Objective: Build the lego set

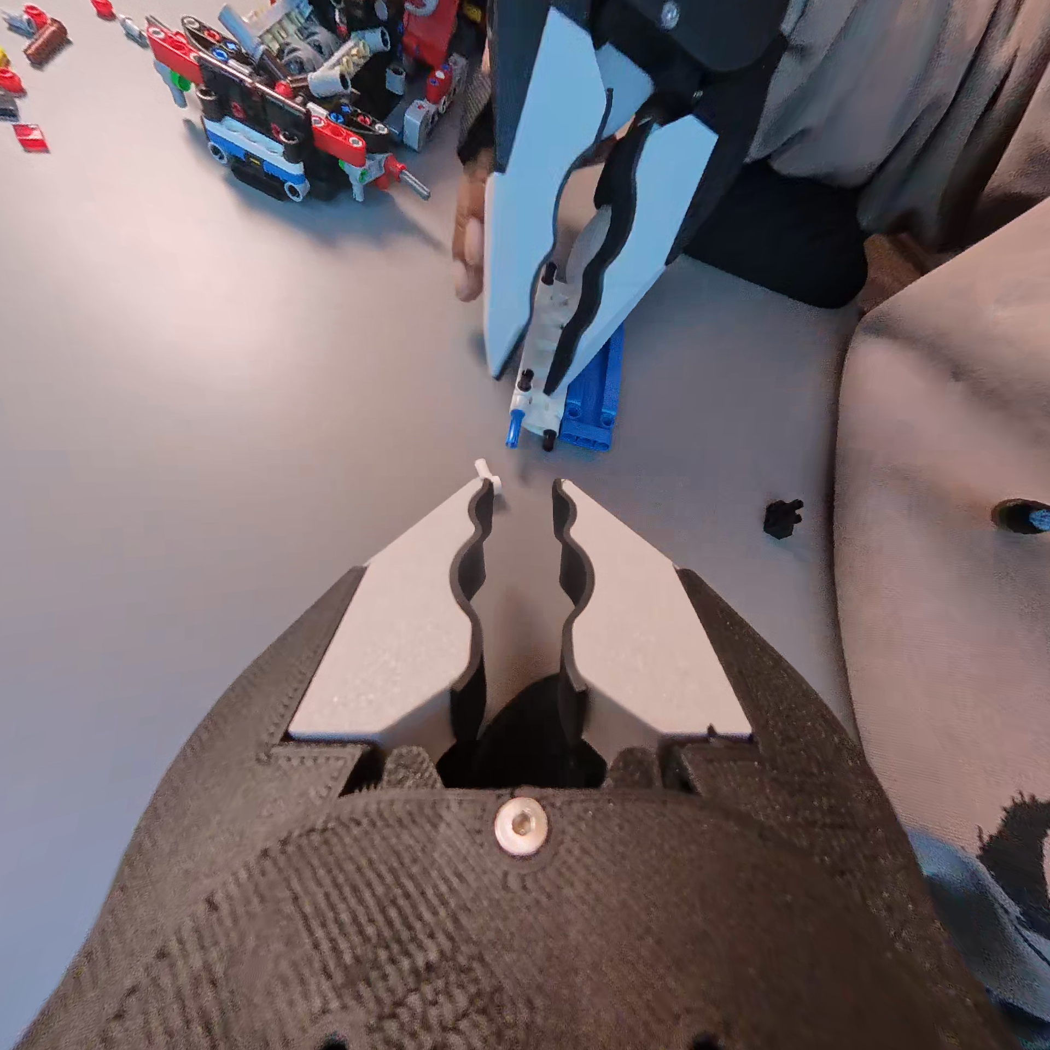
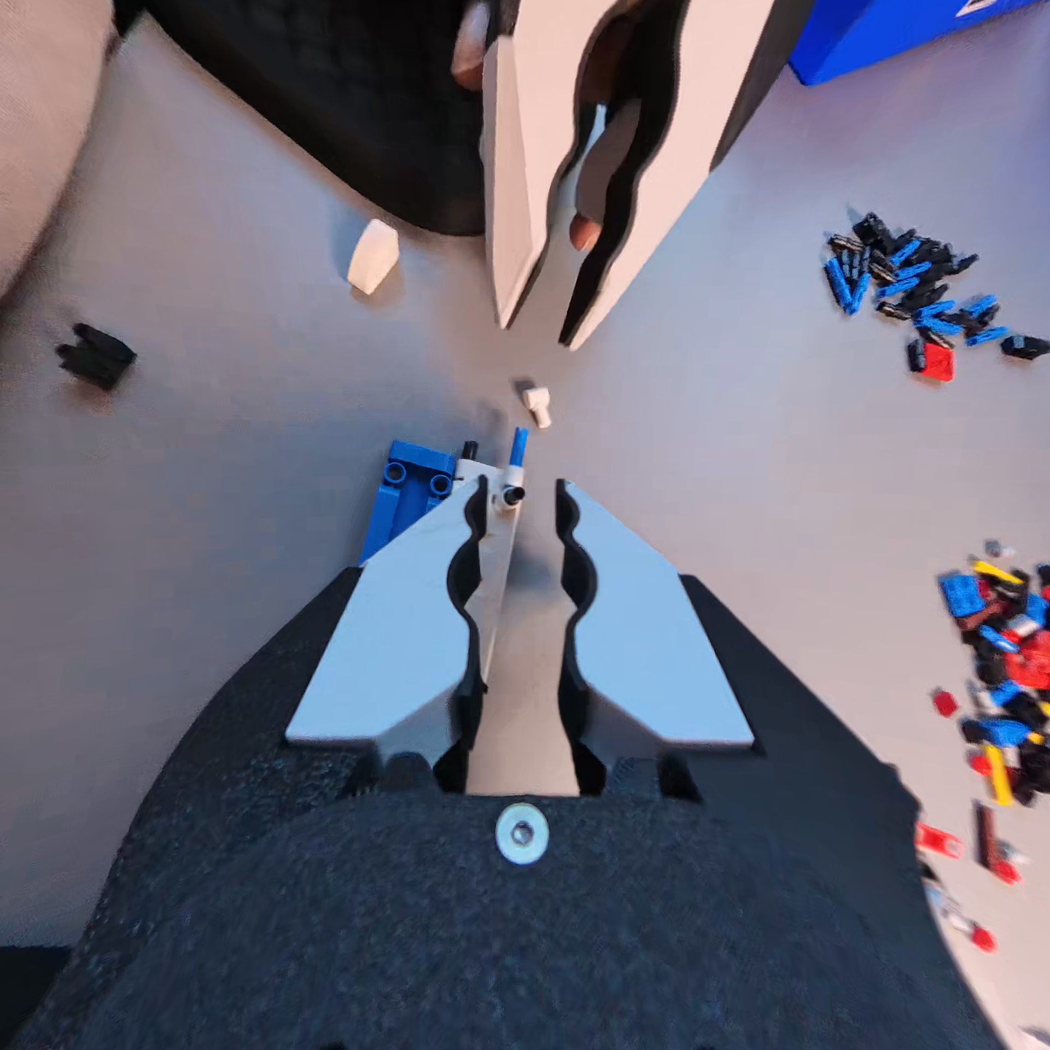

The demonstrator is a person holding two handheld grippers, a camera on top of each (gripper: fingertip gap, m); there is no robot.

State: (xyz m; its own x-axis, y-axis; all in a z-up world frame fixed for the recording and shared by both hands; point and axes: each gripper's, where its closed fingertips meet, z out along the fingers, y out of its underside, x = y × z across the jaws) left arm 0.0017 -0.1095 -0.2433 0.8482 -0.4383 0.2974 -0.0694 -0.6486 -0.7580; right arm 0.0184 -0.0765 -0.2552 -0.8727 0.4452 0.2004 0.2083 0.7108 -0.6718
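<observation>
My left gripper is open and empty, low over the grey table. A small white pin lies at its left fingertip; it also shows in the right wrist view. My right gripper is open, and faces the left one tip to tip. A white beam with black pins and a blue pin lies between the right fingers, against the left one, next to a blue panel. In the left wrist view the right gripper straddles this beam and panel.
A partly built red, black and blue model stands at the far left. A black piece and a white piece lie loose. A pile of blue and black pins, a mixed pile and a blue box are at the right. My right fingertips sit around 5 cm from my left ones. My left gripper's tips are some 6 cm from the white piece.
</observation>
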